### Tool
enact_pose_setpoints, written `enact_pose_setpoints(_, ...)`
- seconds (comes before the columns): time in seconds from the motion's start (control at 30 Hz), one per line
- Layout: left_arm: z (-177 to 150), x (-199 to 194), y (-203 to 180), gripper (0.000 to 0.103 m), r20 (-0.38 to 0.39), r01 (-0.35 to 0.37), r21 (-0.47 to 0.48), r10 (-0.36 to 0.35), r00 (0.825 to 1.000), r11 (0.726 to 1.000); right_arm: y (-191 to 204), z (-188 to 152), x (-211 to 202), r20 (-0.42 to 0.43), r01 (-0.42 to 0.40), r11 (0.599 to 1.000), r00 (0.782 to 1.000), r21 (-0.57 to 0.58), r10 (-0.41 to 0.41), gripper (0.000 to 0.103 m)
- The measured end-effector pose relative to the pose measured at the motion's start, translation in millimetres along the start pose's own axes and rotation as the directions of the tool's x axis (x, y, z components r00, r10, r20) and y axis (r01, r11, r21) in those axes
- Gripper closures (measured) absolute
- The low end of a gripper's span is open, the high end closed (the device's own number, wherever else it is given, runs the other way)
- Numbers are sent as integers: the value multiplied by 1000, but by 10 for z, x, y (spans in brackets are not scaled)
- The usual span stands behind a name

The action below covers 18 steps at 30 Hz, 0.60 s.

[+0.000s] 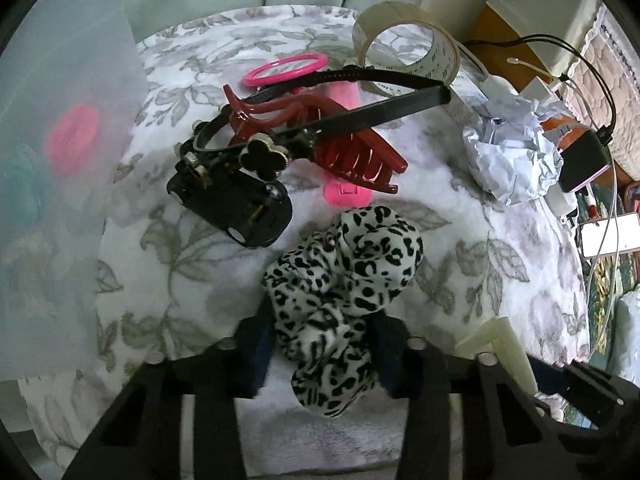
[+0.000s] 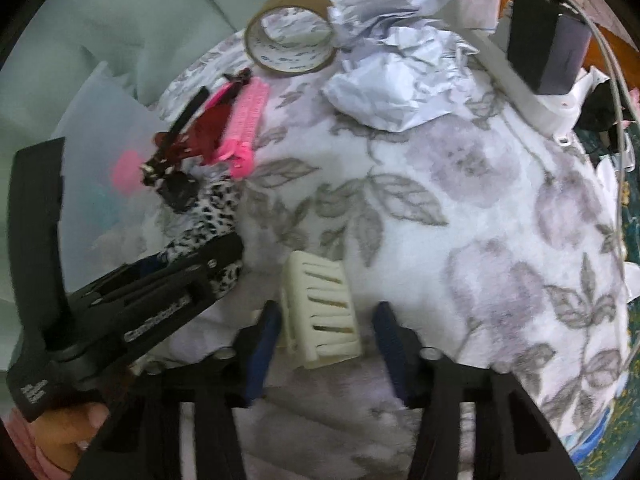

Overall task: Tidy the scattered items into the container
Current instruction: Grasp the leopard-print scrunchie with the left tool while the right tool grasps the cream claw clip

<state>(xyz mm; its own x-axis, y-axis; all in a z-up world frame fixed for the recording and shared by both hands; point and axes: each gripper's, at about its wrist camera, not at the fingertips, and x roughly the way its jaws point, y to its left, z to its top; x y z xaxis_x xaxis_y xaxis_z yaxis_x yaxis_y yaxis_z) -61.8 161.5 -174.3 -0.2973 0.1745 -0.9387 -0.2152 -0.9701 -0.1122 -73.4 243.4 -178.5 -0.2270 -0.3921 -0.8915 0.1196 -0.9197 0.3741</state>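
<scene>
A black-and-white leopard-print scrunchie (image 1: 344,264) lies on the flowered blanket (image 1: 460,208). My left gripper (image 1: 324,344) is shut on its near end, with the blue pads (image 1: 262,344) pressed against both sides. A cream claw clip (image 2: 320,312) lies between the fingers of my right gripper (image 2: 326,320). The left pad (image 2: 264,344) is against the clip and a gap shows on the right side, so this gripper is open. The translucent container (image 1: 60,160) stands at the left with a pink item inside. From the right wrist the left gripper (image 2: 224,256) is seen on the scrunchie (image 2: 216,208).
Beyond the scrunchie lie a black headband (image 1: 360,112), a red claw clip (image 1: 352,152), a black clip (image 1: 240,208) and a pink ring (image 1: 286,68). A tape roll (image 2: 290,44), crumpled paper (image 2: 392,80) and a charger with cables (image 2: 548,52) sit at the far right.
</scene>
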Motion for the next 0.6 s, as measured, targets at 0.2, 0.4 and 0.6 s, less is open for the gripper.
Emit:
enact_pose_setpoints(0.2, -43, -84, -6, 81, 9, 32, 6, -32, 999, 999, 96, -63, -2, -5, -25, 1000, 1000, -13, 25, 70)
enact_pose_setpoints(0.4, -70, -246, -5, 83, 42, 49, 12, -50, 998, 999, 69, -66, -163, 29, -40, 999, 999, -15, 41, 70)
enact_pose_setpoints(0.6, -84, -513, 82, 83, 92, 64, 18, -66, 994, 998, 168, -32, -371, 87, -44, 998, 995, -33, 47, 70)
